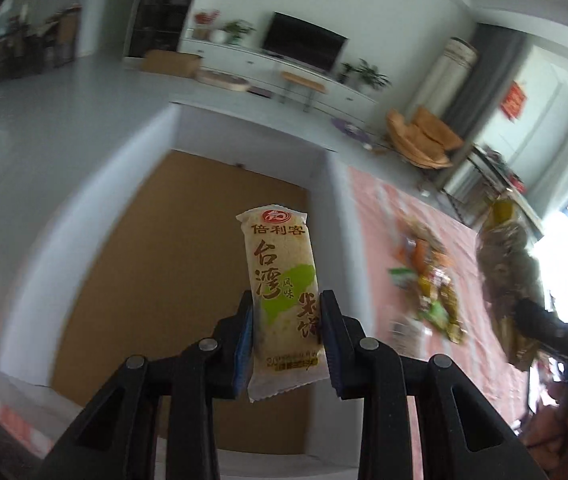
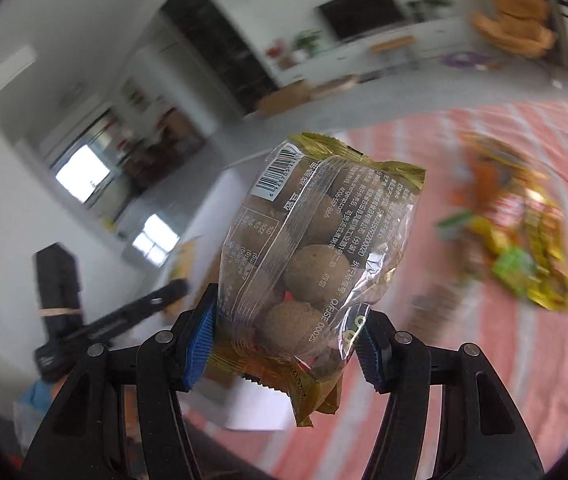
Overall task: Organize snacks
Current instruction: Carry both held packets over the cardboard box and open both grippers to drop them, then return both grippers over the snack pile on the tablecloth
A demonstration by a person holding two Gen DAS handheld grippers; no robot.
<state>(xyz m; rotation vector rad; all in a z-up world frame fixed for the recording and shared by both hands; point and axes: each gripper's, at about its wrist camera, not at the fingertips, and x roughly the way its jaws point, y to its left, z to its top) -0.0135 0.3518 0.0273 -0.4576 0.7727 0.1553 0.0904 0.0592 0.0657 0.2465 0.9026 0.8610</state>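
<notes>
Beyond the left tongs (image 1: 286,334), clamped on a rice cracker packet (image 1: 284,300), a box (image 1: 188,280) waits; a clear ball-snack bag (image 2: 308,256) is gripped by the right tongs (image 2: 284,344). Release over the box seems next.

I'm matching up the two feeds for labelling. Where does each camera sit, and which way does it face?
Left wrist: on the left gripper, looking along its fingers at the rice cracker packet, over a white box.
Right wrist: on the right gripper, facing its bag of round snacks; the left gripper shows too.
Shared: the snack pile on the striped cloth, and the TV.
</notes>
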